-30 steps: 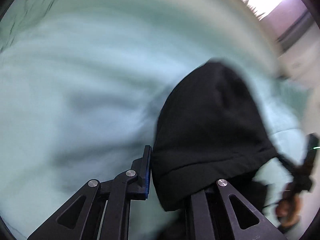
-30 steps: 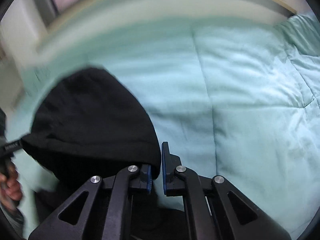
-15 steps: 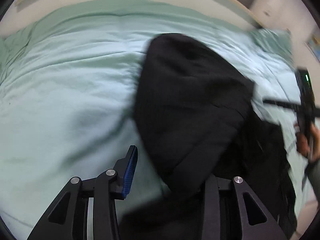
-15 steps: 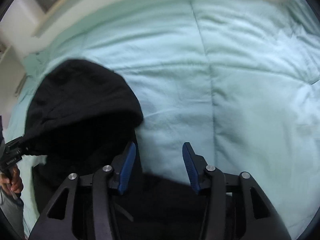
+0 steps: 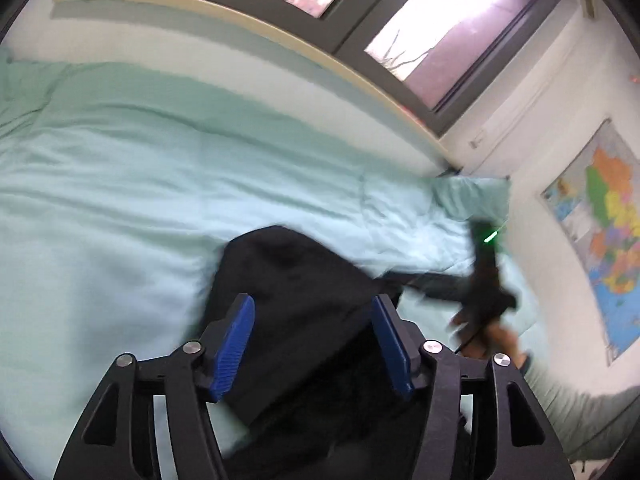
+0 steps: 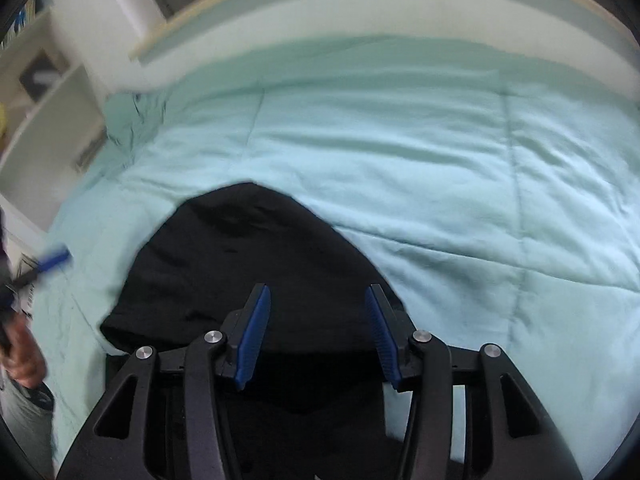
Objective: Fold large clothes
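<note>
A black garment (image 5: 296, 280), with its rounded hood end pointing toward the far wall, lies on a pale green duvet (image 5: 120, 184). It also shows in the right wrist view (image 6: 240, 264). My left gripper (image 5: 312, 344) is open and empty, hovering above the garment's near part. My right gripper (image 6: 316, 332) is open and empty, also above the garment. The right gripper shows blurred in the left wrist view (image 5: 486, 280) at the garment's right side. A blue fingertip (image 6: 54, 260) of the left gripper shows at the left edge of the right wrist view.
The bed's far edge has a cream headboard ledge (image 5: 280, 28) under windows (image 5: 448, 32). A map (image 5: 604, 240) hangs on the right wall. White shelving (image 6: 44, 128) stands left of the bed. A bunched duvet corner (image 5: 468, 196) lies at the far right.
Both grippers let go of the black garment and opened wide. The hood dropped flat onto the duvet. Both grippers pulled back and tilted up, bringing the wall and windows into view.
</note>
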`<state>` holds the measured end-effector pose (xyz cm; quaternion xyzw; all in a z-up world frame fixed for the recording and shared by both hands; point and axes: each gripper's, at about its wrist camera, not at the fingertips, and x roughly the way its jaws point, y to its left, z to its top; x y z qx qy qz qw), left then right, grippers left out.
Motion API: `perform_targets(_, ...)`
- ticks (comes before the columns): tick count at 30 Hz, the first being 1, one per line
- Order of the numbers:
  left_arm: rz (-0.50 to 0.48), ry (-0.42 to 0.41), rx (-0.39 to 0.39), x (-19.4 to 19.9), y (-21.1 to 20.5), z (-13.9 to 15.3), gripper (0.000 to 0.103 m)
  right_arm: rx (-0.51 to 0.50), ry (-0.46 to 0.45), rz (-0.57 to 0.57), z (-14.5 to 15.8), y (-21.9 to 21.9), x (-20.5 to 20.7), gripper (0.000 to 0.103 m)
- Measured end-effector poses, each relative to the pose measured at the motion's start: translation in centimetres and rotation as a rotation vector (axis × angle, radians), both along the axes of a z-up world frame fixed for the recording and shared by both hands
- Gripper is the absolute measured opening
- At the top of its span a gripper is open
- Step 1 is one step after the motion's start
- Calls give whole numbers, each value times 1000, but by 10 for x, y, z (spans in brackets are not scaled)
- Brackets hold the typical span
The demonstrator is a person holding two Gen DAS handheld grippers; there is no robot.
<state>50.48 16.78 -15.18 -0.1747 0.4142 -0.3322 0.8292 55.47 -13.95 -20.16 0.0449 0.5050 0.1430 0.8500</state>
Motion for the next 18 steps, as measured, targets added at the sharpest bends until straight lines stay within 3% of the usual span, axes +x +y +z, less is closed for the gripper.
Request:
perform_targets(2,-71,89,50,16,-31,-34,63,-28,51,49,-25,17,0,52)
perform_targets(4,-128,170,178,16,-56,-77,63,-119,109,67,-57,31,-5,52)
perform_targets(6,-154,229,306,13,-70,-124,62,-132,147,60,-85,32,-9,52)
perform_targets(8,-138,251,323,12,-71,-153,62,-88,154,32,-96,27,-8,52)
perform_targets(12,-104,238,336,12,-75,-138,62,-67,153,1,-97,25,-8,51)
perform_targets(14,-116,175,364,-3,-75,-112,60,-78,153,17,-86,25,-12,52)
perform_targets(18,-174,83,244,-31,-64,-69,61,6,80,73,-34,16,-30,52)
